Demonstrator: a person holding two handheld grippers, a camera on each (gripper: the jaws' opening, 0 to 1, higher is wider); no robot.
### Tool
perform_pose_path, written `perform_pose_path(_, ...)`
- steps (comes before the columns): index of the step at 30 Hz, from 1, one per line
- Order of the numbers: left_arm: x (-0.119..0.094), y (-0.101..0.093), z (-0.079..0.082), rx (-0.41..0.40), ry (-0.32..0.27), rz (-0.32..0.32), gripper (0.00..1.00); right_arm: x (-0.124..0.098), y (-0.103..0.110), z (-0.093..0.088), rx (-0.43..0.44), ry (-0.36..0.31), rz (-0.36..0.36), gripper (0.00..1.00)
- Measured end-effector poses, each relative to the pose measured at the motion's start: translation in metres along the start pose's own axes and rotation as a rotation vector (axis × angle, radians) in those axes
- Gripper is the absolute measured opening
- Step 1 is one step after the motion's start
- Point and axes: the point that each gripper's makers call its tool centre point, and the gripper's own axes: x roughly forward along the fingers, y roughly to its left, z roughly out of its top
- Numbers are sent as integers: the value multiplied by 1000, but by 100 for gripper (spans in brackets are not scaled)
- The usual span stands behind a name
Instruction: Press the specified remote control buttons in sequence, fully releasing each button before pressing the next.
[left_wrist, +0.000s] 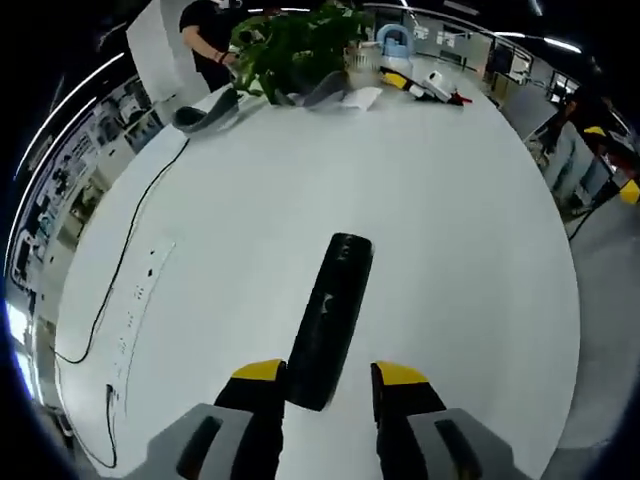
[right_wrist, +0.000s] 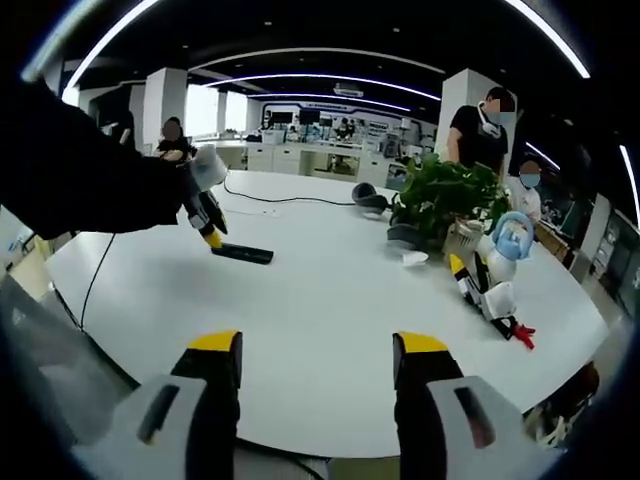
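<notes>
On the white table (left_wrist: 430, 200), nearest the left gripper (left_wrist: 328, 382), lies a black remote control (left_wrist: 330, 315), flat and lengthwise, its near end sitting between the two yellow-tipped fingers (left_wrist: 258, 372). The fingers stand apart on either side of that end, close to it, though I cannot tell whether they touch it; they look placed to steady the remote so it will not slide when a button is pushed. From across the table the right gripper view shows the same pairing: the left gripper (right_wrist: 205, 222) angled down at the end of the remote (right_wrist: 242, 253), a dark sleeve (right_wrist: 80, 170) behind it.

The right gripper (right_wrist: 318, 350) hangs back over the near edge of the table, fingers wide and holding nothing, well apart from the remote. My guess is it is the pressing hand and no button is being pushed yet.

Further out, a power strip (left_wrist: 138, 295) with a black cable (left_wrist: 130, 235) lies along the table's side. Beyond that stand a leafy plant (right_wrist: 445, 195) and a small toy robot (right_wrist: 492, 270), with people past the far edge.
</notes>
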Motion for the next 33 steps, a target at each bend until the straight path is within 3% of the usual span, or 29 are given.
perform_pose_path(3, 10, 2, -10, 19, 61, 5, 34, 2, 3, -4, -9, 26, 11, 63)
perform_pose_path(11, 19, 4, -14, 12, 83, -15, 33, 5, 6, -11, -29, 64, 24, 64)
perform_pose_path(20, 21, 7, -13, -32, 53, -77, 32, 5, 6, -13, -34, 72, 28, 64)
perform_pose_path(23, 20, 5, -12, -5, -12, -99, 32, 5, 6, -14, -38, 77, 29, 64)
perform_pose_path(25, 20, 3, -14, -10, -25, -95, 31, 5, 5, -14, -34, 75, 27, 64)
perform_pose_path(30, 21, 0, -12, -32, -14, -93, 26, 4, 6, -13, -35, 69, 33, 63)
perform_pose_path(33, 23, -1, -12, -24, 28, -79, 24, 4, 5, -13, -35, 69, 29, 63)
